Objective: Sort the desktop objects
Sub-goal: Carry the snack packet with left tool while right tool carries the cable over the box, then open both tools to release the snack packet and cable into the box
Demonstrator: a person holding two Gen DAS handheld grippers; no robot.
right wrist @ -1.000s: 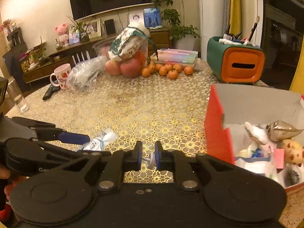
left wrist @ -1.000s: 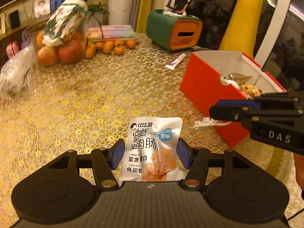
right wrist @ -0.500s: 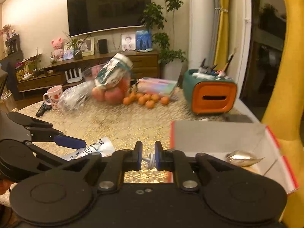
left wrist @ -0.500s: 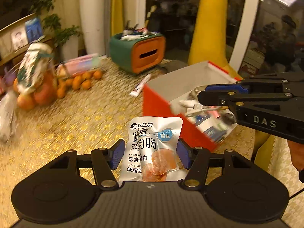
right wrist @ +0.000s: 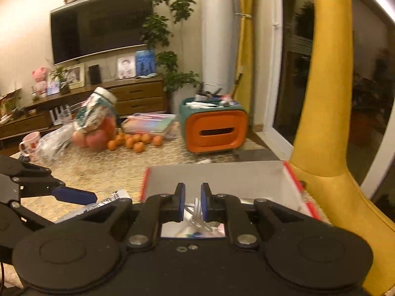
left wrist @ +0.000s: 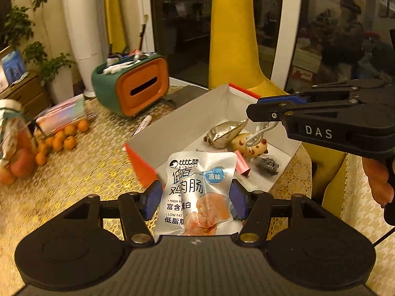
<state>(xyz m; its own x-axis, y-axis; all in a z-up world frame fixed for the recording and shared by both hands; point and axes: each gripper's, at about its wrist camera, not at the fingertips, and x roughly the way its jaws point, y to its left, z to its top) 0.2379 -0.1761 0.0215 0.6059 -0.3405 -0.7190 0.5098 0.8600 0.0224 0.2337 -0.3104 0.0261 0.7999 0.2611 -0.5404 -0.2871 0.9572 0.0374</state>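
Two hand-held tools hang over a red box [left wrist: 138, 162] with a white inside, which sits at the far right corner of a table [left wrist: 74, 172] covered in gold patterned cloth.

The left tool [left wrist: 195, 198] grips a silver snack pouch [left wrist: 197, 192] printed with Chinese text, its blue pads [left wrist: 153, 198] pressed against the pouch's two sides. The pouch is held upright in the air above the box's near corner.

The right tool [right wrist: 192, 202] is clamped on a thin white cable [right wrist: 196, 215], whose loops dangle from between its nearly closed fingers over the inside of the box. From the left wrist view, this tool reaches in from the right above the box.

Lying in the box are a silver foil packet [left wrist: 226, 133], a small brown toy animal [left wrist: 254, 146], a pink slip [left wrist: 242, 167] and a dark object [left wrist: 267, 164].

Near the table's far edge stand a green and orange organizer [left wrist: 133, 86] and a cluster of small oranges [left wrist: 61, 138].
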